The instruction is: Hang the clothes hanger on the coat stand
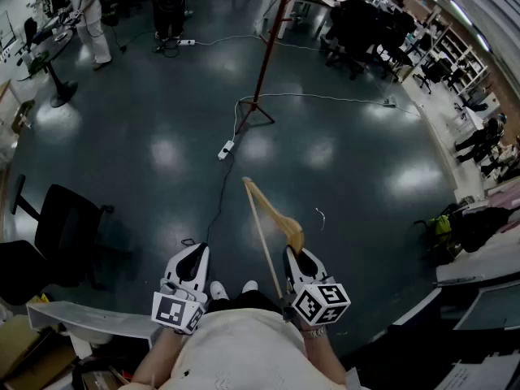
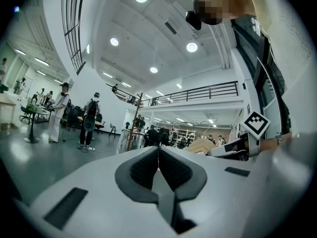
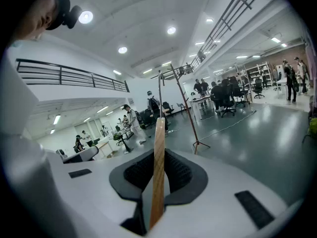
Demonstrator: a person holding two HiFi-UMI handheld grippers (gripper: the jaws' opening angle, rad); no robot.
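In the head view we see both grippers held low and close to the body, side by side above a dark, glossy floor (image 1: 162, 136). The right gripper (image 1: 292, 257) has its jaws clamped on a wooden hanger (image 1: 273, 216); in the right gripper view the pale wood (image 3: 158, 152) stands edge-on between the two black pads (image 3: 179, 171), which press on it from both sides, and runs up and out past the jaw tips. From above, the hanger's long bar slants up and to the left of the gripper, with its curved shoulder just ahead of the jaws. The left gripper (image 1: 193, 254) carries nothing: in its own view (image 2: 158, 155) the jaws meet along a thin seam, with only the room beyond them. That view also shows the hanger (image 2: 200, 145) as a tan shape off to the right, beside the right gripper's marker cube (image 2: 256, 124). The coat stand (image 1: 265, 55) is well apart from the hanger, straight ahead across the floor: a thin reddish-brown pole, upright on splayed feet, which we also find in the right gripper view (image 3: 189, 114) and, smaller, in the left gripper view (image 2: 133, 123). A white cable (image 1: 325, 97) loops past its base, and a white power strip (image 1: 226, 149) lies on the floor between the stand and the grippers. A black office chair (image 1: 65, 218) stands to the left, and people (image 1: 89, 15) stand farther back.
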